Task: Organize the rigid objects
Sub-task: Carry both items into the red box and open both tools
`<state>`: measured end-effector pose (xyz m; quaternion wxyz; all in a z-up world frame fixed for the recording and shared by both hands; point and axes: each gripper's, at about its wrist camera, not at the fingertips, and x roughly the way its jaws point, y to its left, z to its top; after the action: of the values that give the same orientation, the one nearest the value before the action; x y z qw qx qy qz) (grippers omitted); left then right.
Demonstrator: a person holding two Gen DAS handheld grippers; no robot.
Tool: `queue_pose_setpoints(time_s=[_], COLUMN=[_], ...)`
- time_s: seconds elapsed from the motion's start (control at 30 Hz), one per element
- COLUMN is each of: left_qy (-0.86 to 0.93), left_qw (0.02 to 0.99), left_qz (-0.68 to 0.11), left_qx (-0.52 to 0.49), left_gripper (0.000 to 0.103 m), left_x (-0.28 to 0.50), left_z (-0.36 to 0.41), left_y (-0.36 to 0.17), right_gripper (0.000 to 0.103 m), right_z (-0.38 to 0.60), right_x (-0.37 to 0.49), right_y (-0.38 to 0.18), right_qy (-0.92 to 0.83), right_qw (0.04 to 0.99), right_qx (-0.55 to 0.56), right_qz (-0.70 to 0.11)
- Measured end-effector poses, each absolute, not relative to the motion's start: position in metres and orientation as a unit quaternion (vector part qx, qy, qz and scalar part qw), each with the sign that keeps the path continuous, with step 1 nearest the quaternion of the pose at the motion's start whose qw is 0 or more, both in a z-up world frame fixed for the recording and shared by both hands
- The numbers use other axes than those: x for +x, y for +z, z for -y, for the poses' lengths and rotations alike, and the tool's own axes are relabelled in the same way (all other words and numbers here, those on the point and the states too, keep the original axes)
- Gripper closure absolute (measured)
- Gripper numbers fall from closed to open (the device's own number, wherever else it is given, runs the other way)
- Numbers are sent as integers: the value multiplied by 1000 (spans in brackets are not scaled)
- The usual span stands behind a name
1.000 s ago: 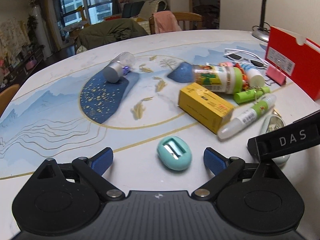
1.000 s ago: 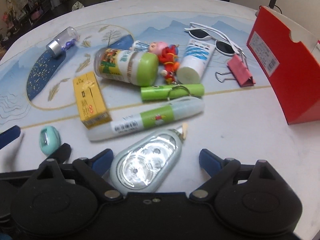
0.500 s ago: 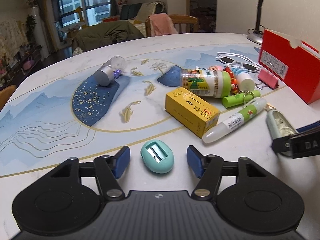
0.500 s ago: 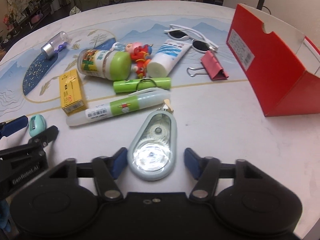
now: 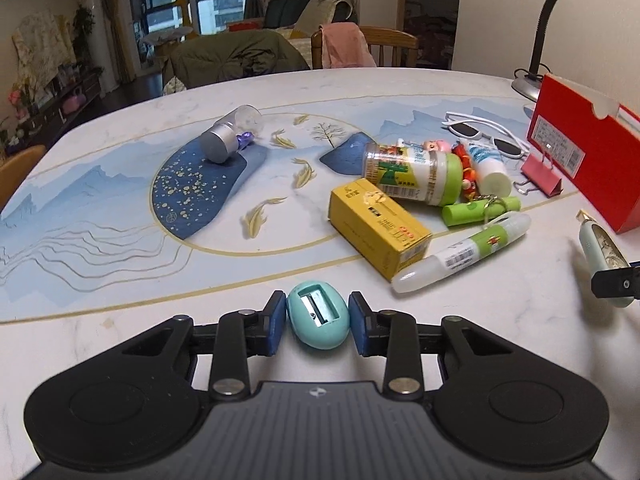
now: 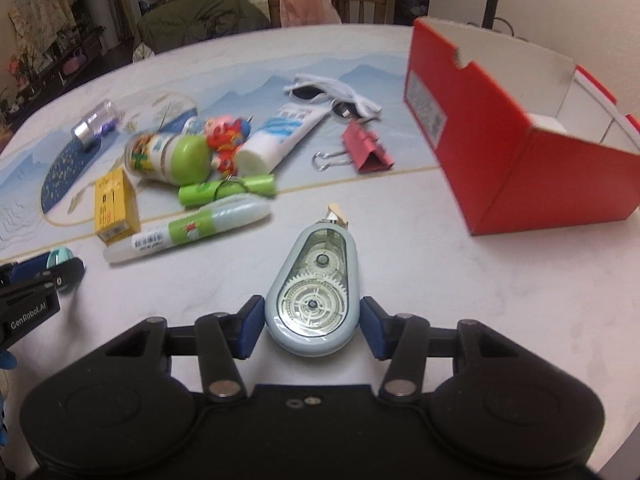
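With both tools down on the table [image 5: 120, 312], two pickups are lined up at once.

On the left, the teal sharpener [image 5: 317, 319] is pinched between the pads of the left gripper [image 5: 317, 322]. On the right, the correction tape [image 6: 313, 291] lies between the nearly closed right gripper [image 6: 312, 328], small gaps remaining, its long axis pointed straight ahead; the red box [image 6: 500, 152] is seen ahead and rightward.

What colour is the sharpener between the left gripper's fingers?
Teal sharpener with a silver blade; left wrist view shows it best.
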<state>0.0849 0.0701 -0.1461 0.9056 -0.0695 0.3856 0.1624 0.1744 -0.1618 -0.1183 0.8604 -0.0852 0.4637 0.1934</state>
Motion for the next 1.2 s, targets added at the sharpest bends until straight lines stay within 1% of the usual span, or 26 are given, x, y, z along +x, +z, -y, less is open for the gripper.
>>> queue_pose_setpoints(time_s=[0.17, 0.4, 0.63, 0.87, 1.2], left_qy=[156, 134, 94, 62, 26], left_qw=[907, 920, 935, 943, 943], left_qz=[-379, -353, -332, -321, -329], left_qx=[-93, -102, -86, -68, -43], left_gripper=[70, 70, 70, 70, 70], left_x=[88, 108, 145, 194, 269], left_z=[-55, -18, 33, 80, 141], left_y=[-122, -72, -32, -18, -18], right_gripper=[52, 52, 52, 52, 52], right_z=[182, 207, 238, 272, 325], right_x=[180, 199, 236, 278, 337], right_y=[-96, -56, -21, -13, -26], right_qy=[216, 256, 275, 274, 246], right_qw=[862, 864, 873, 878, 879], right_qx=[-77, -76, -75, -75, -67], right_qz=[-451, -427, -395, -385, -403])
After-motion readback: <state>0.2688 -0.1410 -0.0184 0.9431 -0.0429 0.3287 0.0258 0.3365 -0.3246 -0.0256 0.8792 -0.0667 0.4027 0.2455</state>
